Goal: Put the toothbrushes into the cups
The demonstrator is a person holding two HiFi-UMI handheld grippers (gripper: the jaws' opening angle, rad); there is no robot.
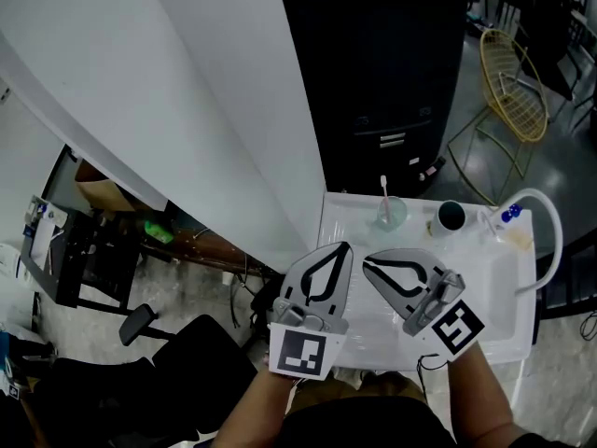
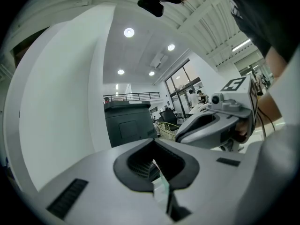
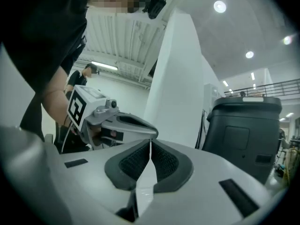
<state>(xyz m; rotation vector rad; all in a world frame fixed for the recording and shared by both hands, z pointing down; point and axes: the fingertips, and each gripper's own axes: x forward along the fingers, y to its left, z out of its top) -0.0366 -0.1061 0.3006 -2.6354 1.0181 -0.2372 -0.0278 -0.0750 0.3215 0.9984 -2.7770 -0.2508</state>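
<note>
Left claw: jaws pressed together, nothing between them; the left gripper view confirms this. It is held over the desk near the 9 o'clock side, tips aimed toward 1 o'clock.

Right claw: jaws likewise closed tip to tip on nothing. It sits just beside the left claw, the two sets of tips nearly meeting, and aims toward 10 o'clock.

Pale cup: upright at 12 o'clock from both claws, near the desk's far edge. One toothbrush stands in it, head up and leaning slightly.

Dark cup: at 3 o'clock from the pale cup, near it but apart. No toothbrush is visible inside.

No loose toothbrush shows on the desk. The claws cover part of it, so one cannot be ruled out.

Judgement: a toothbrush is light, stiff and thin, and its smooth handle is likely to slip or pivot in a pinch. Grip mid-handle, across the flat sides, below the bristles. The cups look light and a sideways knock could tip them, so lower straight in.
</note>
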